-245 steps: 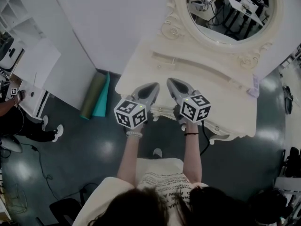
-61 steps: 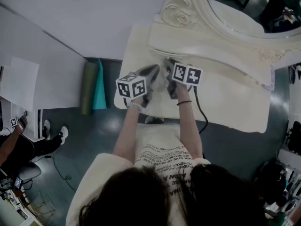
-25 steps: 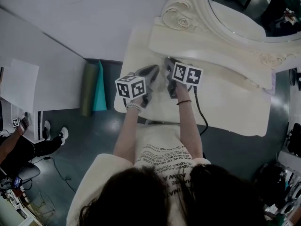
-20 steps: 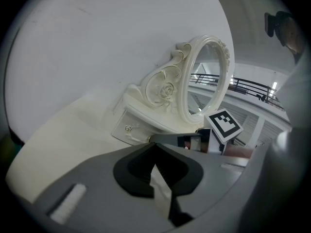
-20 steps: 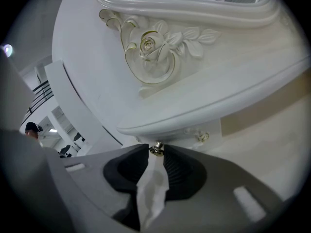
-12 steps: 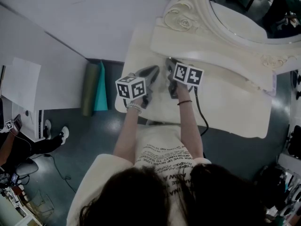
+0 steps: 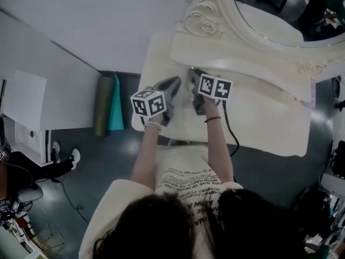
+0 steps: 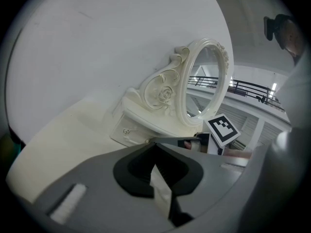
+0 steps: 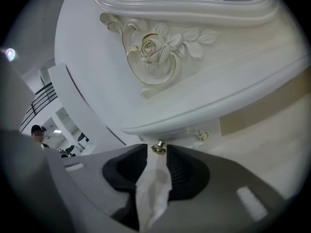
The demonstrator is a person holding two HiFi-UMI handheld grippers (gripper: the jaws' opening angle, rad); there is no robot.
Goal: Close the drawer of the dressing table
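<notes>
Right gripper: jaws are just opening, standing slightly apart around the brass knob, not gripping it. The drawer is sitting apparently pushed in beneath the dressing table's mirror shelf. Left gripper is hovering, jaws together, empty.

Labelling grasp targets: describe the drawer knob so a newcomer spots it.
On the cream dressing table, under the carved rose of the oval mirror, runs a curved shelf. Just below it, the knob is the small brass stud between the tips of the right gripper, whose jaws have just been opening. Unlike the flat gilt scroll beside it, it sticks out.
</notes>
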